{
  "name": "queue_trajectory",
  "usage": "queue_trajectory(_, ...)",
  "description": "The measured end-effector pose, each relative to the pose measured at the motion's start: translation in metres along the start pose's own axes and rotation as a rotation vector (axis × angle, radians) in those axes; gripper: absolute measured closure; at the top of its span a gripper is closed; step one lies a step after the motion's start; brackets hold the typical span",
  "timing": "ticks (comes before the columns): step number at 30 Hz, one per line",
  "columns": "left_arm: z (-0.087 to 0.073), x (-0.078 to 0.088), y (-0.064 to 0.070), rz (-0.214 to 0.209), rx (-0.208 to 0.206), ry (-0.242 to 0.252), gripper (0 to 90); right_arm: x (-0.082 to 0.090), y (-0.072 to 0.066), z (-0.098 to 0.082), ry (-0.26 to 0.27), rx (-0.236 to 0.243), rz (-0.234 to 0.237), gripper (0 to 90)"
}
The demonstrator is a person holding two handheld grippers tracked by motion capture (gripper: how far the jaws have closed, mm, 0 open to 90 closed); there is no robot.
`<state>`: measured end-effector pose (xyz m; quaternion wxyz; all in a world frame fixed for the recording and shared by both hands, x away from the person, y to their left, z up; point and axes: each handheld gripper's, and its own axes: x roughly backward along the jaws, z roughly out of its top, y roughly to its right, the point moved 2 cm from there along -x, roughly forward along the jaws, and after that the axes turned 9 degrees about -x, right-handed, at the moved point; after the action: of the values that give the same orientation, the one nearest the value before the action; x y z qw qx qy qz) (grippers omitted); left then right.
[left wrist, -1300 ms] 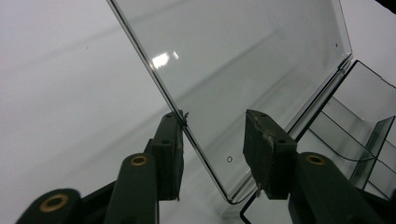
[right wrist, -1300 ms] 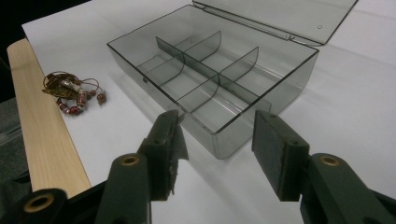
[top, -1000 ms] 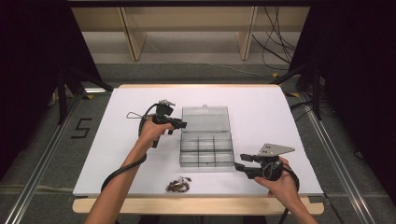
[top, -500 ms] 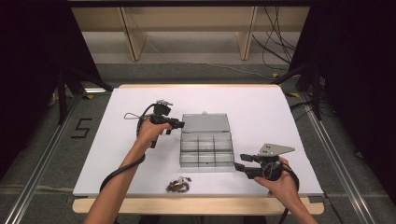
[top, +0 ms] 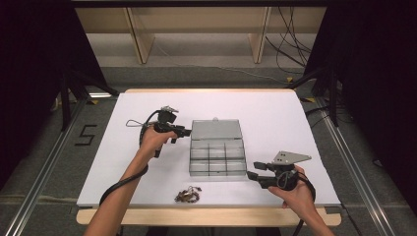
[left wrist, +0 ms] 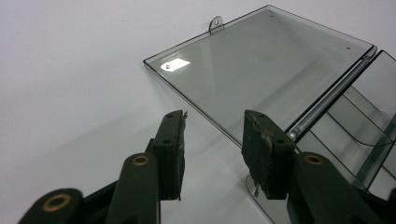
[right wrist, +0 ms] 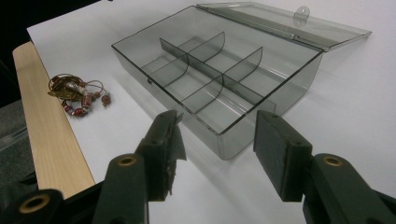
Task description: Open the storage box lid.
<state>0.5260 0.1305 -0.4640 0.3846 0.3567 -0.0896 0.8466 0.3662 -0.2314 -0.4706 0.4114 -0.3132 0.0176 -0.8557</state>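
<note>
From the high view, the clear compartment box (top: 218, 155) sat mid-table with its lid (top: 216, 130) flipped back flat, left gripper (top: 184, 132) just beside the lid and right gripper (top: 252, 175) near the box's front right corner. In the left gripper view the jaws had just been opening, nothing between them, lid edge right ahead. Right gripper view had jaws gaping and empty at the box corner, with a beaded bracelet (right wrist: 77, 95) lying left of the box.

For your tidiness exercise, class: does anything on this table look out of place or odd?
Yes: the beaded jewellery lies tangled on the table near its front edge, outside the open compartment box, whose compartments look empty. Nothing looks spilled or damaged.
</note>
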Motion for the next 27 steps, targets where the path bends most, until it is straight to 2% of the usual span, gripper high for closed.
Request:
queue_trajectory(1,-0.002,0.003,0.0,0.002,0.009,0.006,56.8,0.0,0.0,-0.001,-0.008,-0.015,0.0,50.1)
queue_trajectory(4,-0.003,0.006,0.0,0.001,0.012,0.008,55.4,0.0,0.001,-0.001,-0.004,-0.003,-0.006,49.6)
queue_trajectory(7,-0.007,0.011,0.001,-0.002,0.023,0.019,54.0,0.002,-0.001,-0.002,-0.006,-0.036,-0.009,48.8)
queue_trajectory(10,-0.012,0.018,0.005,-0.009,0.022,0.018,50.9,0.005,0.0,-0.004,-0.003,-0.024,-0.027,47.4)
queue_trajectory(11,-0.012,0.018,0.005,-0.009,0.022,0.018,49.8,0.006,0.0,-0.005,0.001,-0.044,-0.035,47.2)
queue_trajectory(13,-0.015,0.023,0.007,-0.016,0.009,0.016,48.9,0.007,0.001,-0.006,0.0,-0.031,-0.028,47.1)
queue_trajectory(14,-0.017,0.026,0.008,-0.017,0.019,0.016,48.2,0.008,0.0,-0.007,-0.005,-0.047,-0.029,46.9)
queue_trajectory(16,-0.019,0.032,0.012,-0.011,-0.016,0.021,46.1,0.01,0.003,-0.009,-0.008,-0.045,-0.035,46.5)
queue_trajectory(17,-0.019,0.032,0.012,-0.011,-0.016,0.021,45.6,0.01,0.003,-0.009,-0.008,-0.045,-0.035,46.5)
queue_trajectory(18,-0.02,0.034,0.014,-0.013,-0.047,0.022,45.6,0.01,0.002,-0.009,-0.002,-0.05,-0.033,46.4)
queue_trajectory(19,-0.022,0.036,0.016,-0.009,-0.046,0.016,44.9,0.011,0.003,-0.01,-0.004,-0.041,-0.036,46.3)
queue_trajectory(21,-0.028,0.043,0.022,-0.003,-0.029,0.026,43.7,0.013,0.002,-0.011,-0.008,-0.055,-0.035,46.1)
queue_trajectory(22,-0.03,0.046,0.023,-0.01,-0.036,0.032,43.4,0.013,0.004,-0.011,0.0,-0.033,-0.043,46.1)
queue_trajectory(24,-0.032,0.047,0.024,-0.016,-0.031,0.016,43.3,0.013,0.003,-0.013,0.001,-0.046,-0.038,46.1)
queue_trajectory(26,-0.034,0.05,0.024,-0.006,-0.041,0.015,43.3,0.014,0.004,-0.013,0.0,-0.033,-0.04,46.2)
queue_trajectory(27,-0.036,0.054,0.026,-0.018,-0.046,0.013,42.9,0.014,0.004,-0.014,-0.004,-0.029,-0.045,46.2)
